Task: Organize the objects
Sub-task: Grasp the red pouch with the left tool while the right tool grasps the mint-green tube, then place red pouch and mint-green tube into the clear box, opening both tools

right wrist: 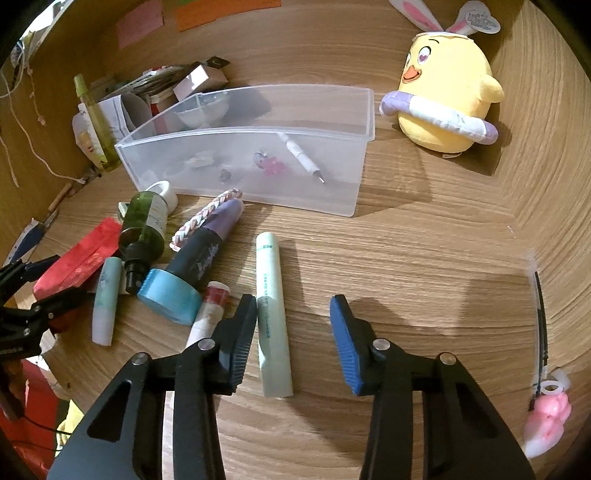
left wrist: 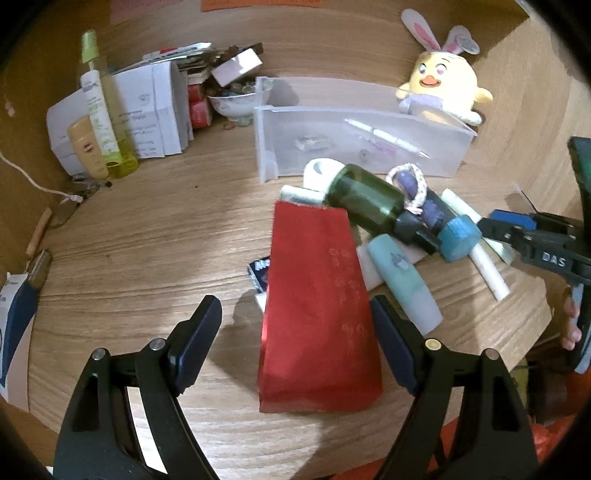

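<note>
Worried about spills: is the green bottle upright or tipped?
Tipped: the green bottle lies on its side among clutter on the desk.

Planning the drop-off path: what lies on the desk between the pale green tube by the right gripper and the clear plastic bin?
In the right wrist view, only bare wooden desk separates the pale green tube from the clear plastic bin.

Home desk, wood top (right wrist: 406, 258): plush chick (right wrist: 447, 92), cosmetics bottles (left wrist: 98, 110), sticky notes (right wrist: 140, 22) (pink, orange) on wall.

I see a light wood-grain desk (right wrist: 406, 258) with a matching wood back panel (right wrist: 332, 44) behind it; pink and orange sticky notes (right wrist: 221, 9) on that panel. Warm, dim indoor light, hard shadows.
</note>
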A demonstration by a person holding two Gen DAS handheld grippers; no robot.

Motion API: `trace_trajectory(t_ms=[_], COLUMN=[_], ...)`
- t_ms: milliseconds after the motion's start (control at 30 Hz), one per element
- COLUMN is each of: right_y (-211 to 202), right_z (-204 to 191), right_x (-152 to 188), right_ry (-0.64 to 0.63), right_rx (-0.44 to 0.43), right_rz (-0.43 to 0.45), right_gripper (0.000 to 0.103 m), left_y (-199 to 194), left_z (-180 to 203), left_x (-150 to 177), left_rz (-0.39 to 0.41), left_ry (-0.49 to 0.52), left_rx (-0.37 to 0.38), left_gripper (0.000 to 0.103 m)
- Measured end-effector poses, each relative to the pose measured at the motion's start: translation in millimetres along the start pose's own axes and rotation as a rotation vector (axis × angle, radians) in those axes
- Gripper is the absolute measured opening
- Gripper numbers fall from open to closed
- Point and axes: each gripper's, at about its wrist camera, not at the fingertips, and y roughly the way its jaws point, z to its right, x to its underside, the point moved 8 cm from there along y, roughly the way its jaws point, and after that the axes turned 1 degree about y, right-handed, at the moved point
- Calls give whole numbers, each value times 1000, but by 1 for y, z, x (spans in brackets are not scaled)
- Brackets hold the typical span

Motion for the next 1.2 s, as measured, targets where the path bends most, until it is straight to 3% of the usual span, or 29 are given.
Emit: trace_trajectory(t_ms=[100,200,333,700,1200], right_y=[4,5,5,-11,-49], right_z=[-2,-4,-2,10,8], right_x=[1,-1,-1,-9,-51], right_ry=[-8,-12,-5,71,104], right_rx=[9,-2,3,-22,-59], right_rz=[1,1,4,57,198], right_gripper=[35,20,14,14,14], left_y=[2,7,10,-9,-27], left_z=[4,2,-2,-19,-23], left_x=[0,-1,1,-14,-82], left_rz=[-2,-1,-16,45,179], left_ry=[12,15,-14,-68,-118], left_rx=[2,-24,10,23,78], left_gripper=[82,82,56,56,56])
